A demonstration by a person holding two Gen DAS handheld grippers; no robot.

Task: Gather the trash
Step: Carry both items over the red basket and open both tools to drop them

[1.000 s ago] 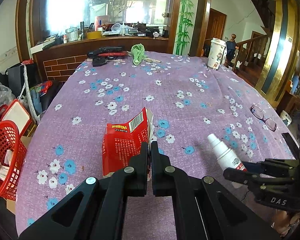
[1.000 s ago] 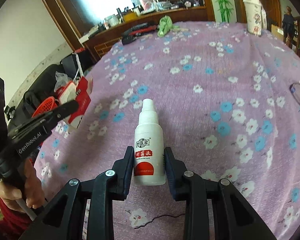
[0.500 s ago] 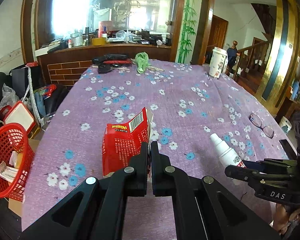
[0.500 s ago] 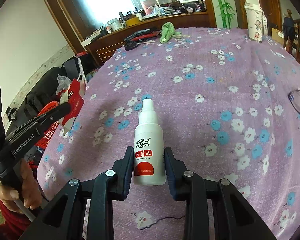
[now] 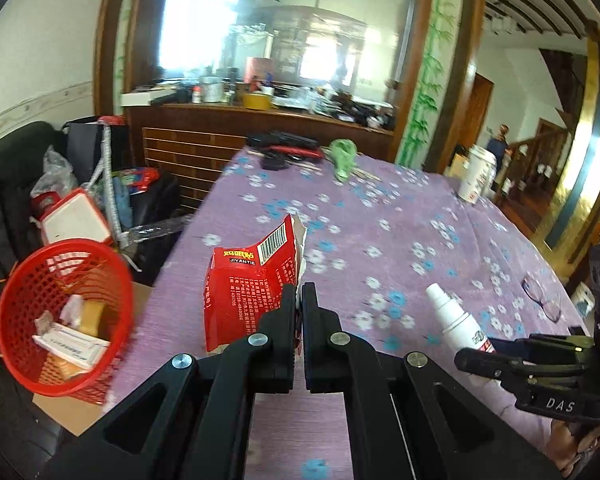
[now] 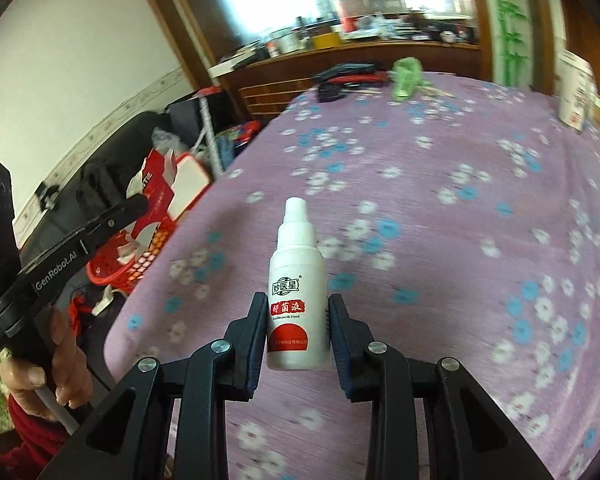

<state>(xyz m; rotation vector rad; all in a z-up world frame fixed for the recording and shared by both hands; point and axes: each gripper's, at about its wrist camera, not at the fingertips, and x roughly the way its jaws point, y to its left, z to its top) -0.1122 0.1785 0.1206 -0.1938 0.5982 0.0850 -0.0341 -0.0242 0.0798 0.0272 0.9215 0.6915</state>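
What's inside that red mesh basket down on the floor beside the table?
The red plastic mesh basket already holds rubbish: a flat white printed carton, a tan block-shaped piece and crumpled white scraps. Whatever lies under these is covered, so the bottom cannot be seen.

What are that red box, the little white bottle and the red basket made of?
Red box: thin printed cardboard, it seems; torn white edge at its top.
White bottle: smooth, glossy plastic with a printed label.
Red basket: moulded plastic mesh, by its even lattice of holes.

Bare tablecloth [image 5: 400,216] lies ahead; red basket [image 5: 60,312] stands beside the table's left edge.
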